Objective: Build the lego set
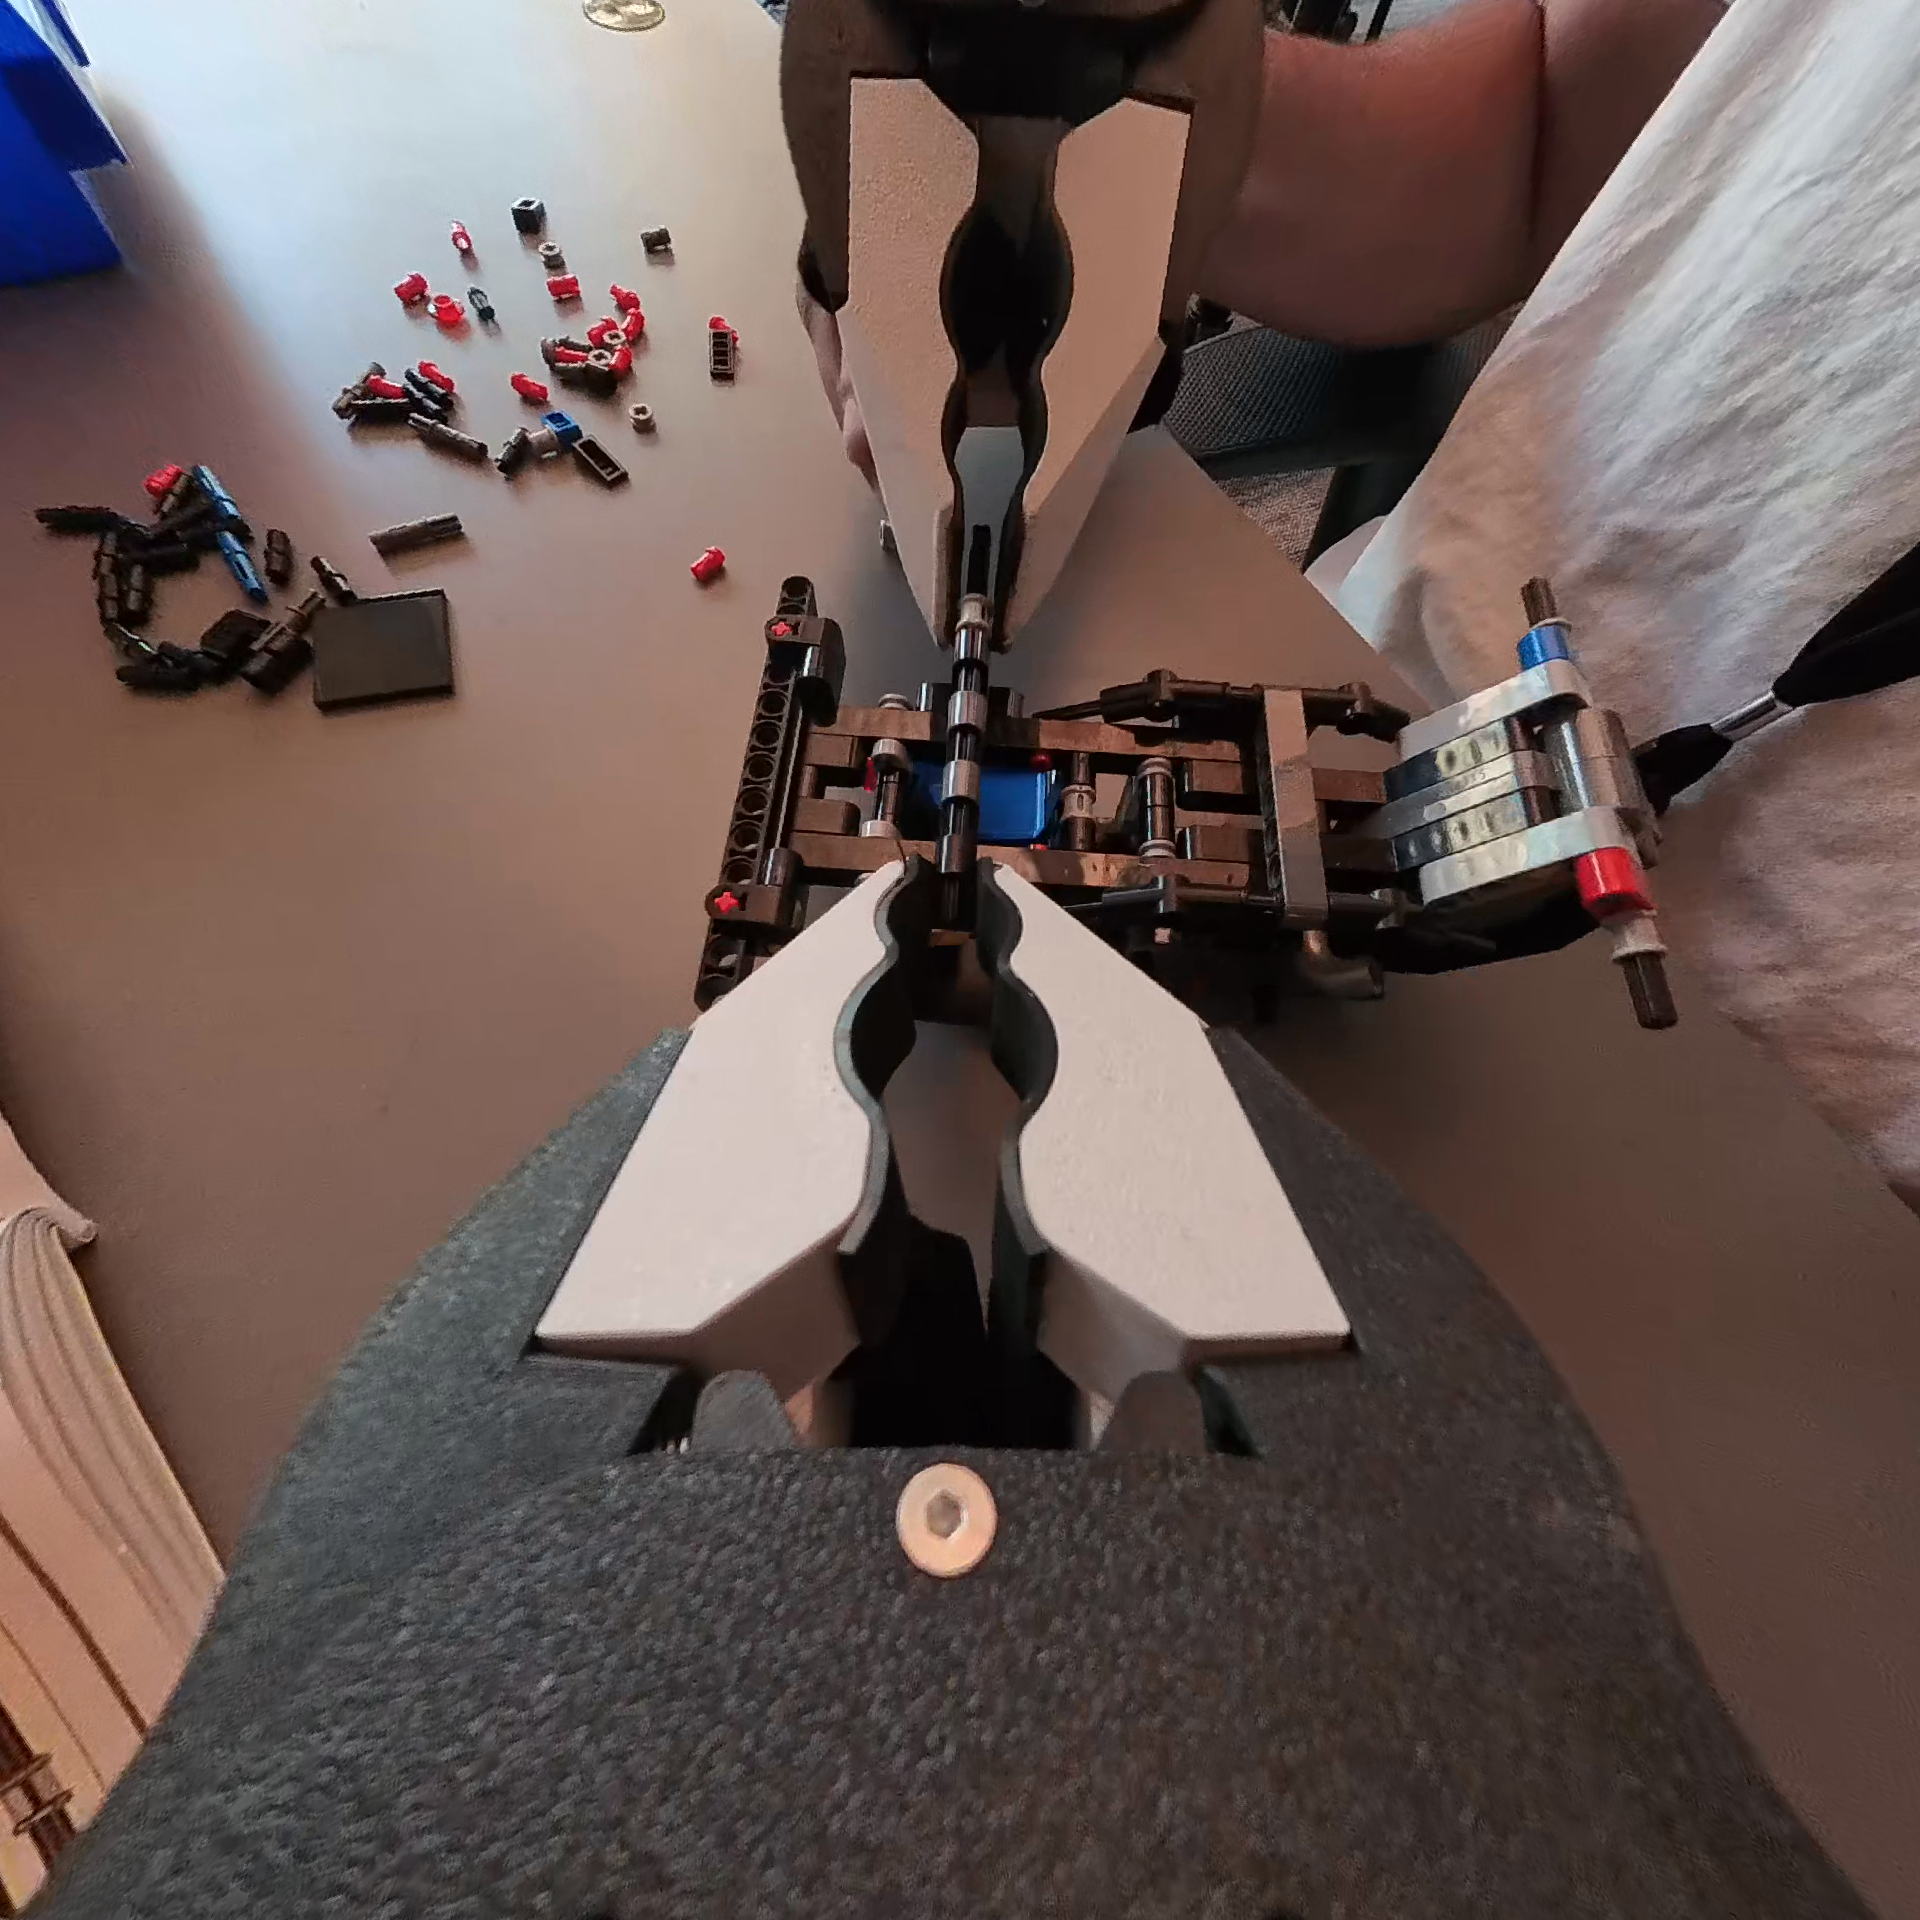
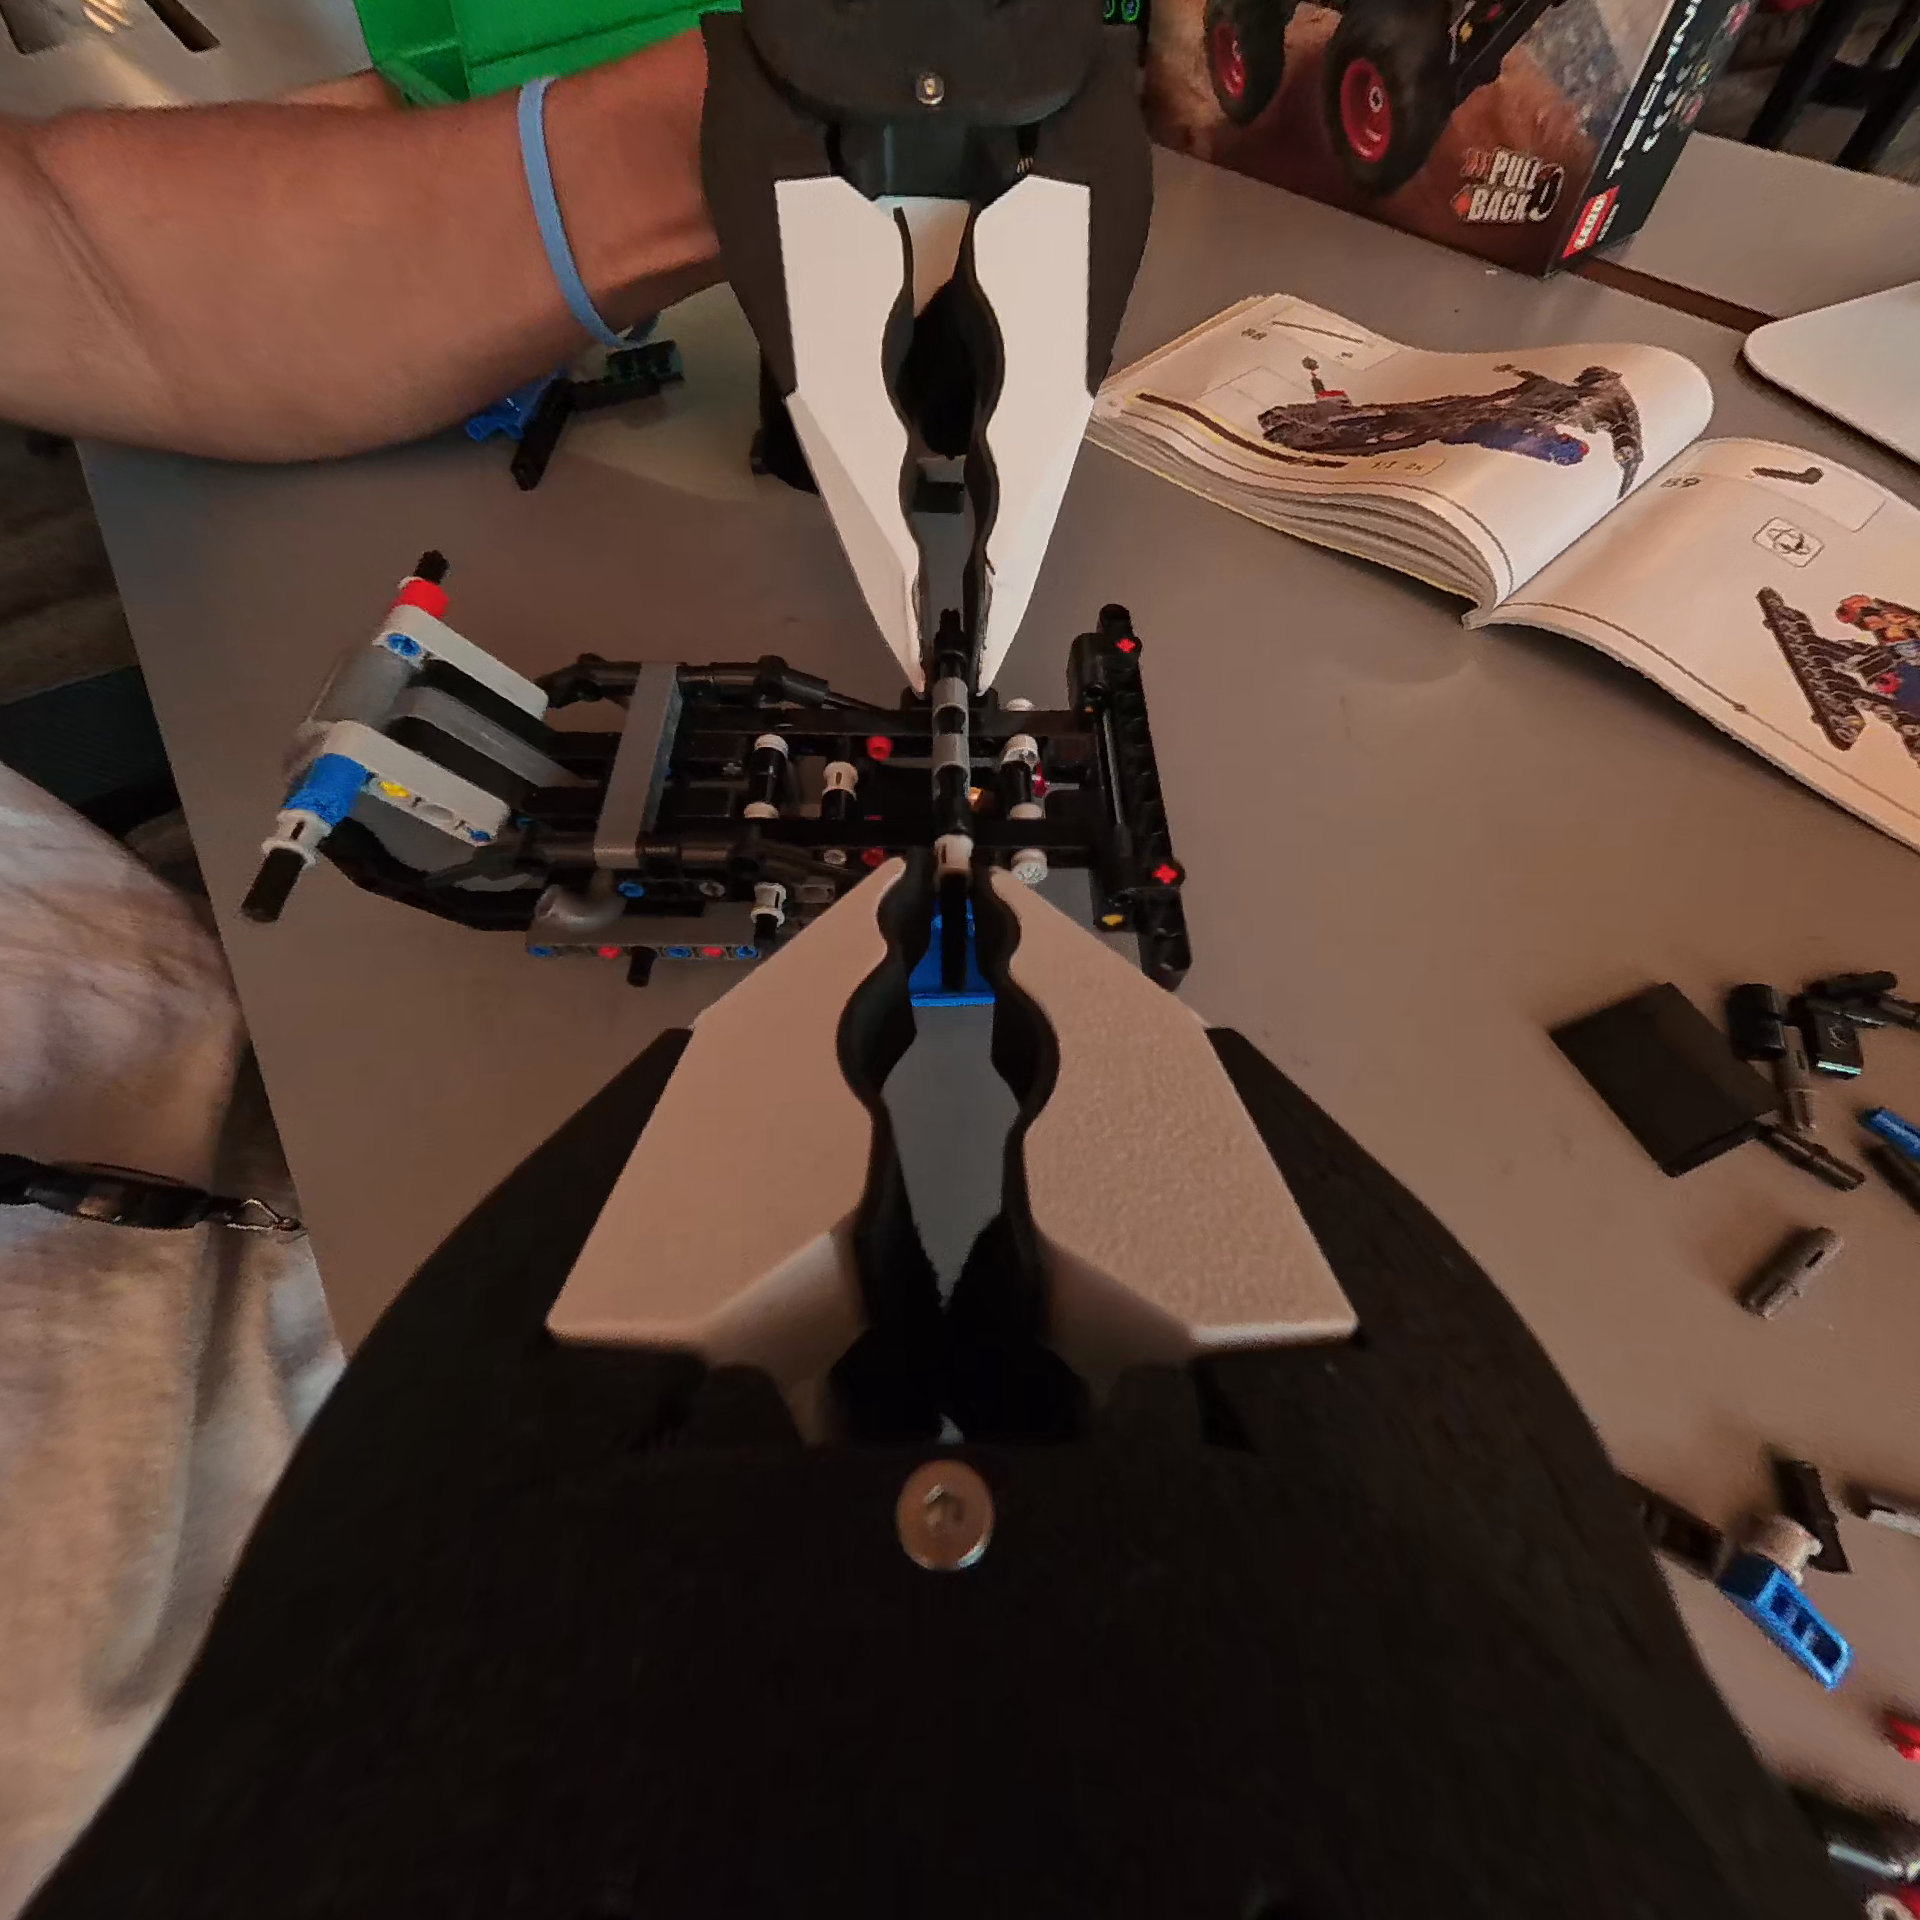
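A black Technic chassis point(image 1: 1039, 821) with a grey block at one end and a blue part in its middle lies on the grey table near its edge; it also shows in the right wrist view point(image 2: 727, 810). A black axle with grey bushes point(image 1: 961, 748) runs across the chassis. My left gripper point(image 1: 951, 883) is shut on the axle's near end. My right gripper point(image 1: 977, 623) faces it and is shut on the far end. In the right wrist view the axle point(image 2: 948, 748) runs between my right gripper point(image 2: 951, 878) and the left gripper point(image 2: 951, 675), over a blue piece point(image 2: 951, 961).
Loose red and black pins point(image 1: 520, 353) and a black flat plate point(image 1: 384, 649) lie left of the chassis. A blue bin point(image 1: 52, 156) stands at the far left. An open instruction booklet point(image 2: 1455, 468), the set's box point(image 2: 1455, 125) and a green bin point(image 2: 540, 42) lie behind. The person's forearm point(image 2: 312, 281) reaches across. Tip to tip, the grippers are about 6 centimeters apart.
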### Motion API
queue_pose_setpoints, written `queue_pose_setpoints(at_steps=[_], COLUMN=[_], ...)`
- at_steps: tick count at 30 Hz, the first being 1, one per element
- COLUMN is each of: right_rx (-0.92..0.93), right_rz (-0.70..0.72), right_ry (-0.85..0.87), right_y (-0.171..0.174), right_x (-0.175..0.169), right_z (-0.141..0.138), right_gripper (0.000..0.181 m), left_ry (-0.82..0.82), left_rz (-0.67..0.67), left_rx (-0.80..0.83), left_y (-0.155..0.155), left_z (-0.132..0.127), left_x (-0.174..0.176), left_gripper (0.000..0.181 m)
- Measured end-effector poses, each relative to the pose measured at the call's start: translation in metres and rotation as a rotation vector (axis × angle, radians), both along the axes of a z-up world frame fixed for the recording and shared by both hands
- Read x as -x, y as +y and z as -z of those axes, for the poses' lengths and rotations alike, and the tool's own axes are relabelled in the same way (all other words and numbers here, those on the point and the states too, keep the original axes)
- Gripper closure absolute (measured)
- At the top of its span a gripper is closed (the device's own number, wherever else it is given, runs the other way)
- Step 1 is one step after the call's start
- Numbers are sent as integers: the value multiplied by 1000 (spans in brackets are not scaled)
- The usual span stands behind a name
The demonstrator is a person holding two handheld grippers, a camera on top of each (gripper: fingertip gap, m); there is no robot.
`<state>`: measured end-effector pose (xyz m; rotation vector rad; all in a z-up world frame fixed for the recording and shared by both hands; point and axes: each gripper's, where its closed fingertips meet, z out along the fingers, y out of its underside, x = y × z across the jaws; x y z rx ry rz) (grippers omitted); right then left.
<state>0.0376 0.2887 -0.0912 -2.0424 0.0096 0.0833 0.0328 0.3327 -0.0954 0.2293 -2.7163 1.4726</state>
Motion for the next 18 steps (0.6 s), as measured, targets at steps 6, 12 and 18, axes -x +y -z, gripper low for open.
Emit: queue_pose_setpoints(at_steps=[6, 12, 18], right_rx=[-12, -19, -14], right_rz=[6, 5, -3], right_ry=[9, 16, 31], right_y=[-1, 2, 1], right_x=[-1, -1, 0], right_z=[-2, -5, -4], right_gripper=[174, 175, 176], left_ry=[-2, -14, -46], left_rz=[-6, -1, -5], left_rx=[-3, -6, 3], left_y=[7, 8, 7], left_z=[-3, -4, -5], left_x=[0, 1, -1], left_gripper=[174, 177, 178])
